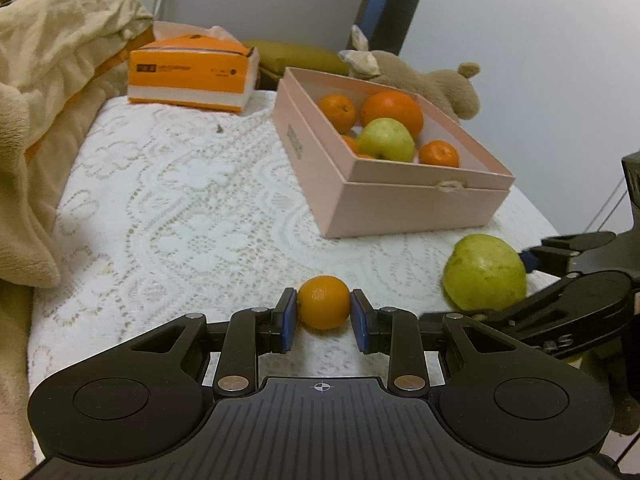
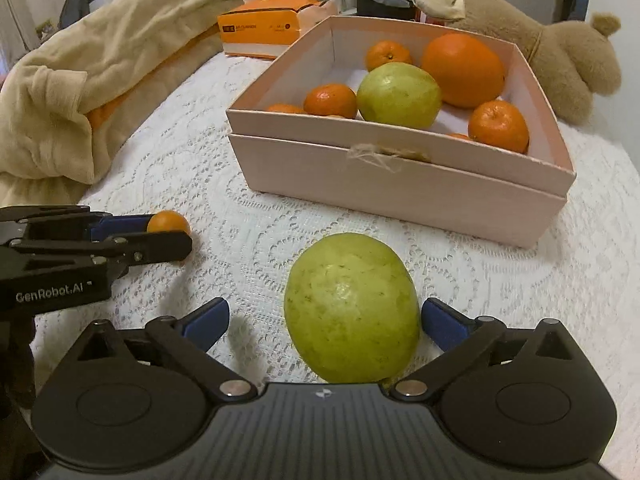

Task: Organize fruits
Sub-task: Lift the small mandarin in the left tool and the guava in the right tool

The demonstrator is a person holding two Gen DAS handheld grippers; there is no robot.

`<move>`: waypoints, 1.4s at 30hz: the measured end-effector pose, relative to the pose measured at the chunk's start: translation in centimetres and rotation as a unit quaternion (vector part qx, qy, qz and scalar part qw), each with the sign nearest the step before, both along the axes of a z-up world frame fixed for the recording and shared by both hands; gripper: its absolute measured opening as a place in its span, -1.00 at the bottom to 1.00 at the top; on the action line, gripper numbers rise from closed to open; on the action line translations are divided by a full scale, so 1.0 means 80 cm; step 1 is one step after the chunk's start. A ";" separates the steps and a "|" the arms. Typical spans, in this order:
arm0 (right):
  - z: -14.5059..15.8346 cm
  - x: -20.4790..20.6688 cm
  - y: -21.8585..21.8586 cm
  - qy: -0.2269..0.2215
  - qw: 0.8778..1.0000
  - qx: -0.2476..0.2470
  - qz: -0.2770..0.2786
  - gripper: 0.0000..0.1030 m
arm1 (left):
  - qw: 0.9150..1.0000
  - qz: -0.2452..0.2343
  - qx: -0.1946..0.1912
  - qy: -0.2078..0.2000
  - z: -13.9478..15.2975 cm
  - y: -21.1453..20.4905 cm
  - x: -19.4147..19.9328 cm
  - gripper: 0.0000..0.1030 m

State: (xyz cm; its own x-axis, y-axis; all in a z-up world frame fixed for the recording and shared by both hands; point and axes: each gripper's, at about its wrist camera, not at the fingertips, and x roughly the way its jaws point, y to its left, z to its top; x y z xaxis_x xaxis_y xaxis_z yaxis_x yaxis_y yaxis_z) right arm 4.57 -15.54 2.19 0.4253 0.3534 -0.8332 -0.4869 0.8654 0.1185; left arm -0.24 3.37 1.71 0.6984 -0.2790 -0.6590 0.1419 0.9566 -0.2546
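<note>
A small mandarin (image 1: 323,302) lies on the white lace cloth, and my left gripper (image 1: 324,316) is shut on it, a blue pad touching each side. A large green guava (image 2: 352,308) lies on the cloth between the open fingers of my right gripper (image 2: 324,322); the right pad is close to it, the left pad stands apart. The same guava shows in the left wrist view (image 1: 484,272). The pink box (image 2: 400,184) behind holds several mandarins, a big orange (image 2: 462,70) and another green guava (image 2: 398,94).
An orange tissue box (image 1: 190,76) stands at the back left. A beige blanket (image 1: 44,92) lies along the left edge. A brown plush toy (image 2: 560,56) sits behind the box. The table drops off at the right edge.
</note>
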 end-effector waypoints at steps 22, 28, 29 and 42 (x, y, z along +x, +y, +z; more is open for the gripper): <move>0.029 -0.013 -0.032 -0.051 0.998 0.037 -0.029 0.12 | 1.000 -0.004 -0.008 -0.001 0.000 -0.002 -0.003 -0.36; 0.010 -0.024 -0.055 -0.033 0.997 0.056 -0.051 0.12 | 1.000 -0.013 -0.024 -0.011 0.010 -0.004 -0.007 -0.36; 0.010 -0.026 -0.057 -0.035 0.996 0.056 -0.052 0.12 | 1.000 -0.014 -0.025 -0.011 0.011 -0.005 -0.008 -0.36; 0.008 -0.039 -0.059 -0.055 0.997 0.051 -0.037 0.14 | 1.000 -0.027 -0.005 0.009 -0.001 -0.030 -0.011 -0.36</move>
State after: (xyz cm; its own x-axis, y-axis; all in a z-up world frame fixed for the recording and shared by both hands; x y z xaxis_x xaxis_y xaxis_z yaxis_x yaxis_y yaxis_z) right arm 1.43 -20.24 2.85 0.5400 0.3979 -0.7417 -0.4370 0.8857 0.1570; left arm -1.10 1.00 1.66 0.6705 -0.3228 -0.6680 0.1892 0.9450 -0.2668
